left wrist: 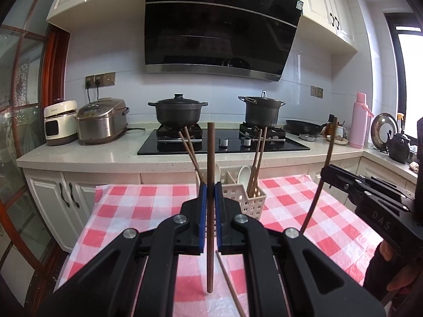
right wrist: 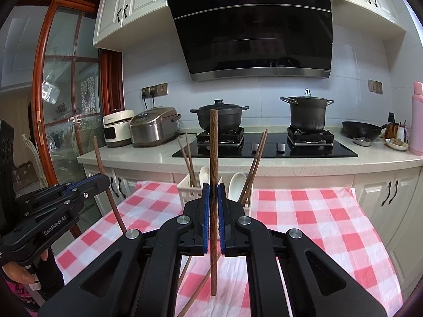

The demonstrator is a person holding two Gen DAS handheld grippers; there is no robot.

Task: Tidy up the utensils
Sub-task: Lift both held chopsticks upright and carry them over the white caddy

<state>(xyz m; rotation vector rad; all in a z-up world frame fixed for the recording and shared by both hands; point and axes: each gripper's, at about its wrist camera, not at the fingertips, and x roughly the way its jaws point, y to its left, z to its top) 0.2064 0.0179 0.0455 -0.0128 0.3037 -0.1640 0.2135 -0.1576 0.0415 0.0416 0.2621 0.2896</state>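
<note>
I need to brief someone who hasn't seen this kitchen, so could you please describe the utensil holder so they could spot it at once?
Start at the red-and-white checked tablecloth in front of the stove counter. At its far edge stands the white slotted plastic basket. It is the only container on the cloth, with wooden chopsticks and white spoons sticking out of it.

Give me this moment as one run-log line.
left gripper: shut on chopstick | right gripper: shut on chopstick | both upright | basket: ahead, holds chopsticks, spoons
</note>
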